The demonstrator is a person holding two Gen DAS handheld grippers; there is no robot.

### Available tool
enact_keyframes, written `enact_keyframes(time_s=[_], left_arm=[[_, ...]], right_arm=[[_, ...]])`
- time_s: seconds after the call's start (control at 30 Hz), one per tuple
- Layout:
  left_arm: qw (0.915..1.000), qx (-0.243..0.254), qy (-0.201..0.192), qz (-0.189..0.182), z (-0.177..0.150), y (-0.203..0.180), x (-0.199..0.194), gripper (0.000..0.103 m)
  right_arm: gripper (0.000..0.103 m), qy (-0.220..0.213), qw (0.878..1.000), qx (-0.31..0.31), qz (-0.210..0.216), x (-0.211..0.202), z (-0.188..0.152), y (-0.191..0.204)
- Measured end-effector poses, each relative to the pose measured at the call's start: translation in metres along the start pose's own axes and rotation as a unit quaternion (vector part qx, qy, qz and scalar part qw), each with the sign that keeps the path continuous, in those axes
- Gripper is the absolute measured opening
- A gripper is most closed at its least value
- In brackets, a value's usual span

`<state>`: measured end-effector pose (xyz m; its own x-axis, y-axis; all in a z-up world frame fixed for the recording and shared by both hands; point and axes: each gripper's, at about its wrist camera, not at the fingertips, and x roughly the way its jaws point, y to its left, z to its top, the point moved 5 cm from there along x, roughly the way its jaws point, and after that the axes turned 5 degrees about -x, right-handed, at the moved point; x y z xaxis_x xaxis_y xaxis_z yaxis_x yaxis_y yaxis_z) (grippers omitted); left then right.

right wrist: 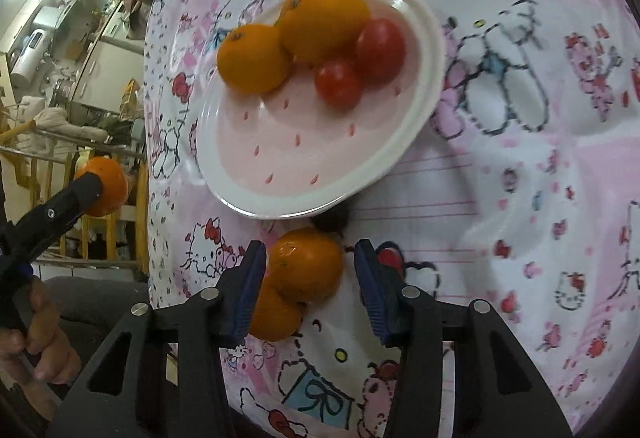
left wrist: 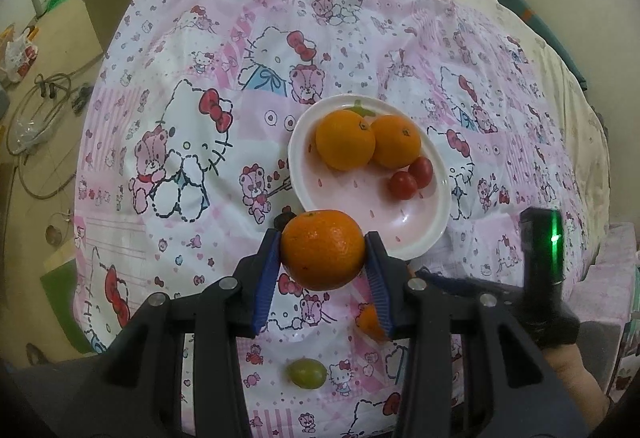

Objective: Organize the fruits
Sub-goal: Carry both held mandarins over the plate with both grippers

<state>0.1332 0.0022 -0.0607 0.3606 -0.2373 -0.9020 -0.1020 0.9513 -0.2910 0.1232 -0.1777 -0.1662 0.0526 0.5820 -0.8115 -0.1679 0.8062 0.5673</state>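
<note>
Our left gripper [left wrist: 323,252] clamps one orange [left wrist: 322,249] just short of the plate [left wrist: 434,216]. On the plate we count two oranges [left wrist: 345,139] and two tomatoes [left wrist: 403,185]. Our right gripper [right wrist: 310,270] stands open around two more oranges [right wrist: 306,264] on the quilt [right wrist: 520,178]. One grape [left wrist: 307,373] lies nearby.

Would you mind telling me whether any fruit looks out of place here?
Yes: a green grape lies alone on the bedspread, and two oranges sit off the plate between the open right gripper. The left gripper holds another orange.
</note>
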Motion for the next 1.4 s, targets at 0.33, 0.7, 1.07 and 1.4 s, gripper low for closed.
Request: enact_keyframes(time_s=[0.33,0.7,1.07,1.4], left_arm=[[0.9998,0.013,-0.004,0.016,-0.001,-0.003,0.005,0.038],[0.9988,0.025,-0.006,0.041,-0.005,-0.006,0.015,0.038],[0.9972,0.053,0.004,0.052,-0.007,-0.019,0.028,0.038],[0.9960,0.074,0.007,0.050,0.009,-0.039,0.041,0.038]], right_arm=[[0.043,0.006,0.999,-0.030,-0.017,0.004,-0.007,0.006],[0.043,-0.029,0.999,-0.018,-0.023,-0.030,-0.017,-0.010],[0.043,-0.092,0.995,-0.002,-0.027,-0.076,-0.008,-0.022],[0.043,-0.151,0.988,-0.005,-0.025,-0.110,0.017,-0.025]])
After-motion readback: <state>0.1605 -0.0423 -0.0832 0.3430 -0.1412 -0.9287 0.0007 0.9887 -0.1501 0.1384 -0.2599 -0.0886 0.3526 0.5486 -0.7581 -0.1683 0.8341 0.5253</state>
